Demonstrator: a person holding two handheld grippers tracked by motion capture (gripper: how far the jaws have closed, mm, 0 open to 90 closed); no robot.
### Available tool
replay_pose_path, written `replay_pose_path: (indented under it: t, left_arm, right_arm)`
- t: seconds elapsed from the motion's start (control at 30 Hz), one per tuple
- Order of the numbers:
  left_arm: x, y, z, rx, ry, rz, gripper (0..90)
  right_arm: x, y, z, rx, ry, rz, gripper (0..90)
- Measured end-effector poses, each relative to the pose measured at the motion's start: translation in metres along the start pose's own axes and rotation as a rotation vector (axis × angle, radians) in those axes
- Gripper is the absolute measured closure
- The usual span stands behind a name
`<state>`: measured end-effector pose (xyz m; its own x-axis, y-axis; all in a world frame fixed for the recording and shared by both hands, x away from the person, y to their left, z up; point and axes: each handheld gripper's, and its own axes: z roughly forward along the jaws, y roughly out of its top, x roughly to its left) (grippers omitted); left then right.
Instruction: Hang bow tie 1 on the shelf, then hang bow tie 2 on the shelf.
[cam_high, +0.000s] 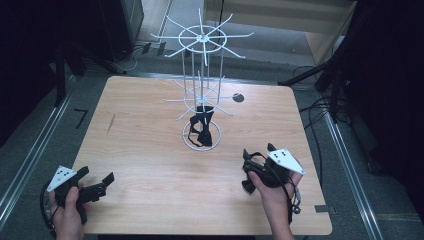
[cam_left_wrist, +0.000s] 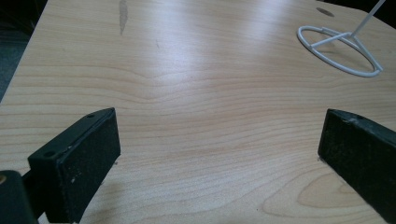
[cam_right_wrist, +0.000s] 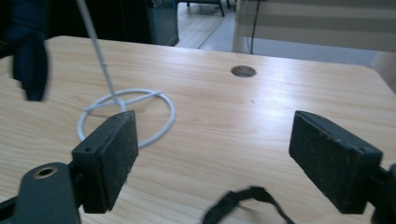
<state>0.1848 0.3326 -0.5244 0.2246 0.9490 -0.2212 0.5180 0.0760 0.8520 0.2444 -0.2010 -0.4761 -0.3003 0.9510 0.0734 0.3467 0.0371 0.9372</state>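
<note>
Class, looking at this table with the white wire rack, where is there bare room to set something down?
Free: the wood left of the wire rack, and the strip between the left claw and right claw. Crowded: around the rack's base ring, where a black bow hangs.

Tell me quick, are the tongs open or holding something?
Left tongs: open, nothing between them, just bare table.
Right tongs: open, holding nothing.

my table (cam_high: 150, 165): pale wood | cable hole (cam_high: 238, 97): 1 o'clock | dark streak (cam_high: 111, 123): 10 o'clock | floor cables (cam_high: 315, 107): 2 o'clock
</note>
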Motion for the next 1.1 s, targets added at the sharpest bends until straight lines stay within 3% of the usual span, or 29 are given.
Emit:
replay_pose_path:
  t: [0.03, 0.07, 0.2, 0.33, 0.43, 0.47, 0.77, 1.1]
  left_arm:
    - [0.000, 0.000, 0.000, 0.000, 0.000, 0.000, 0.0]
    - [-0.001, 0.000, 0.000, 0.002, 0.001, 0.003, 0.0]
    - [0.000, 0.000, -0.001, -0.004, -0.001, 0.004, 0.0]
    - [0.001, 0.000, -0.001, -0.003, -0.004, -0.001, 0.0]
    - [0.000, 0.000, 0.000, -0.003, -0.001, 0.003, 0.0]
    - [0.000, 0.000, 0.000, 0.000, 0.001, 0.006, 0.0]
    - [0.000, 0.000, 0.000, -0.008, 0.006, 0.008, 0.0]
    - [0.000, 0.000, -0.001, -0.013, 0.008, 0.007, 0.0]
  right_arm:
    - [0.000, 0.000, 0.000, 0.000, 0.000, 0.000, 18.2]
    - [-0.010, -0.004, -0.003, 0.000, -0.011, 0.015, 21.0]
    - [-0.026, -0.013, -0.006, 0.014, -0.020, 0.048, 26.3]
    - [-0.035, -0.019, -0.006, 0.038, -0.022, 0.064, 28.4]
    - [-0.039, -0.021, -0.006, 0.031, -0.021, 0.080, 29.0]
    - [-0.042, -0.022, -0.007, 0.022, -0.025, 0.095, 32.9]
    - [-0.049, -0.028, -0.004, 0.043, -0.008, 0.128, 40.8]
    - [-0.053, -0.041, 0.009, 0.146, -0.003, 0.139, 47.7]
